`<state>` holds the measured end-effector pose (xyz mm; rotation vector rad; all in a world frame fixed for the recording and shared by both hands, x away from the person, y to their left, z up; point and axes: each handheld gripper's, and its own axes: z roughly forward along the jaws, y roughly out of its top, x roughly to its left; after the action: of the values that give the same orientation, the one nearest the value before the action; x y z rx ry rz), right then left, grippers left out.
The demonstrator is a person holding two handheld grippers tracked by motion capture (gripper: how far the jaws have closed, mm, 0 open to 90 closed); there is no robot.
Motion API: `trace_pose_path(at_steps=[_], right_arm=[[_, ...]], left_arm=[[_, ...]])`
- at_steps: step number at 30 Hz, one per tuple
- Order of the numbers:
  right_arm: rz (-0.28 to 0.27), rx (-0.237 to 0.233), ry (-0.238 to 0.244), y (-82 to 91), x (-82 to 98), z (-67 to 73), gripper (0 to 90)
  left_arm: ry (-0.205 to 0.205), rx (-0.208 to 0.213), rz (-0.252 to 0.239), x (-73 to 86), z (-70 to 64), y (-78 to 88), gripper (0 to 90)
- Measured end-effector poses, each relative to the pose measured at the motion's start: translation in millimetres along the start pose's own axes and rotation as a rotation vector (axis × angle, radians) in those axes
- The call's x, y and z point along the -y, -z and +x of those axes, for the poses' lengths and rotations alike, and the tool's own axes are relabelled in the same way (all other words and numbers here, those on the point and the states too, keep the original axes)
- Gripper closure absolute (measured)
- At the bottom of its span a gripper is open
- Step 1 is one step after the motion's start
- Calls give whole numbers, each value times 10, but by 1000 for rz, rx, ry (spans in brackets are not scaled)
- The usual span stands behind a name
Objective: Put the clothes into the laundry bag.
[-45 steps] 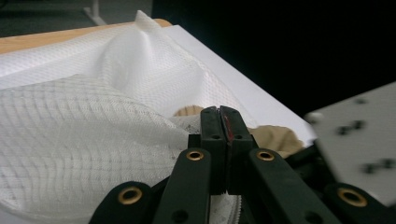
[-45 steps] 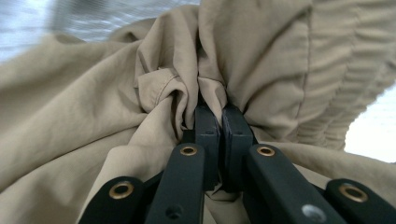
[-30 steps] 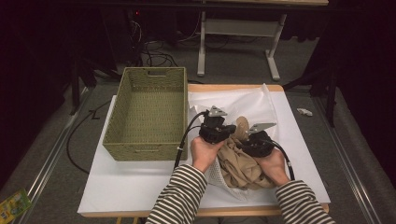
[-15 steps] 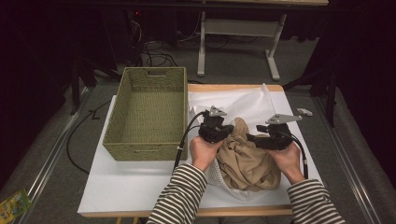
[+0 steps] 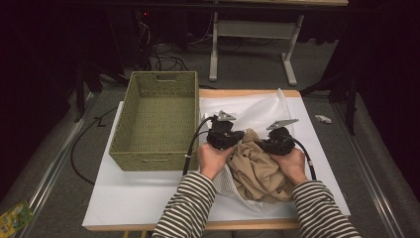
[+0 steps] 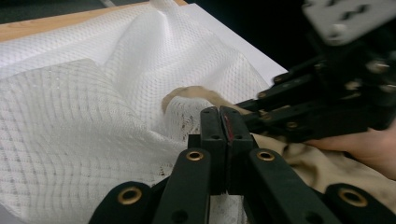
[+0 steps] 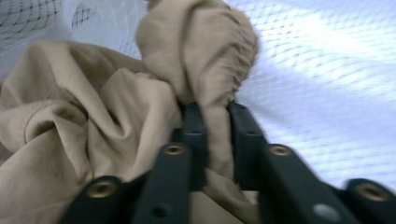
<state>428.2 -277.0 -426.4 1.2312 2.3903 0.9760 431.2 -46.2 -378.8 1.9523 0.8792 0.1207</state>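
A crumpled tan cloth (image 5: 257,171) lies on a white mesh bag (image 5: 247,111) on the table, between both hands. My left gripper (image 5: 241,137) sits at the cloth's left edge; in the left gripper view its jaws (image 6: 223,122) are pressed shut with the mesh bag (image 6: 116,107) gathered at their tips. My right gripper (image 5: 261,144) is at the cloth's upper right, and in the right gripper view it (image 7: 215,122) is shut on a fold of the tan cloth (image 7: 196,51). The right gripper (image 6: 322,100) also shows close by in the left gripper view.
A green woven basket (image 5: 159,154) stands on the white table cover (image 5: 133,198) to the left of my hands. Beyond the table, a desk frame (image 5: 257,29) and cables lie on the floor. A small white scrap (image 5: 323,119) is on the floor at right.
The right gripper swung out to the right with the cloth, then came back left toward the left gripper. The cloth is bunched between the two. The left gripper stayed nearly still.
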Motion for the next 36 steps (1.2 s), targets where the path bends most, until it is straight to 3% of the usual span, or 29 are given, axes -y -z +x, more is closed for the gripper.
trace_pose_path(at_steps=[4, 9, 12, 15, 19, 23, 25, 28, 31, 32, 36], right_arm=[[-64, 4, 34, 189, 24, 90, 832], [-107, 12, 189, 497, 54, 398, 831], [-100, -8, 227, 537, 56, 510, 830], [-69, -9, 251, 448, 54, 572, 830], [-61, 16, 224, 280, 10, 569, 829], [-22, 77, 199, 144, -55, 527, 828], [7, 111, 172, 32, -62, 467, 828], [8, 143, 110, -51, -77, 331, 825], [-18, 153, 54, -20, -71, 246, 771], [-29, 142, 56, 39, -51, 263, 689], [-49, 114, 85, 215, -21, 316, 592]], left_arm=[[29, 1, -11, -36, 42, 22, 894], [61, 16, -17, -102, 75, -8, 894], [48, 26, -19, -157, 27, -29, 894], [40, 59, -30, -203, -37, -21, 895], [7, 72, -37, -255, -112, 43, 895], [5, 131, -86, -277, -169, 160, 895], [-20, 129, -96, -287, -224, 215, 895], [-46, 87, -55, -253, -256, 224, 895], [-34, 74, -42, -195, -224, 193, 895], [-39, 67, -38, -182, -217, 183, 894], [-50, 41, -23, -134, -208, 137, 894]])
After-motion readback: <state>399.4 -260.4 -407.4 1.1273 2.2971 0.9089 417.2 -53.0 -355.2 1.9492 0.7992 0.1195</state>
